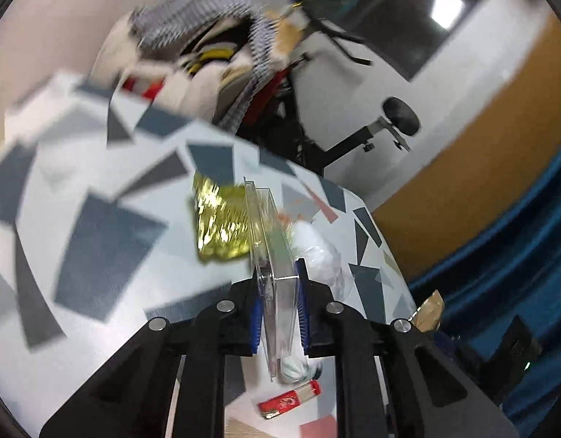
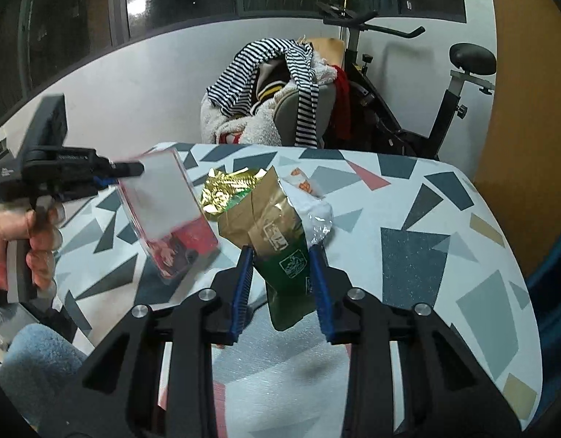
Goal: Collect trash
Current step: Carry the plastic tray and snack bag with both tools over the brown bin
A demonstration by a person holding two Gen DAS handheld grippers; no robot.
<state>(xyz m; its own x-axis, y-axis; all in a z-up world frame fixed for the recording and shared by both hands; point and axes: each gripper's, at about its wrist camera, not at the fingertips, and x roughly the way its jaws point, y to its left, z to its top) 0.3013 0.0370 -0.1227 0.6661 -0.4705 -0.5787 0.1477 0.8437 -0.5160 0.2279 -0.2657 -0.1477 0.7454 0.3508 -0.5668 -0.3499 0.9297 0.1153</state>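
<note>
My left gripper (image 1: 279,273) is shut on a clear plastic package (image 1: 271,248), held edge-on above the table. In the right wrist view the same package (image 2: 163,200) shows flat, with a white card and a red print inside, held by the left gripper (image 2: 116,175) at the left. My right gripper (image 2: 280,252) is around a green and gold foil bag (image 2: 280,241) whose crumpled gold top (image 2: 229,189) opens upward; the pads stand close beside it, contact unclear. A crumpled clear and white wrapper (image 2: 316,211) lies just behind the bag. The gold foil (image 1: 222,226) shows in the left wrist view too.
The table (image 2: 426,255) has a white top with grey, pink and tan shapes. A red and white packet (image 1: 291,399) and a crumpled tissue (image 1: 295,370) lie near its front. A chair piled with striped clothes (image 2: 273,84) and an exercise bike (image 2: 444,109) stand behind. A blue curtain (image 1: 517,255) hangs at the right.
</note>
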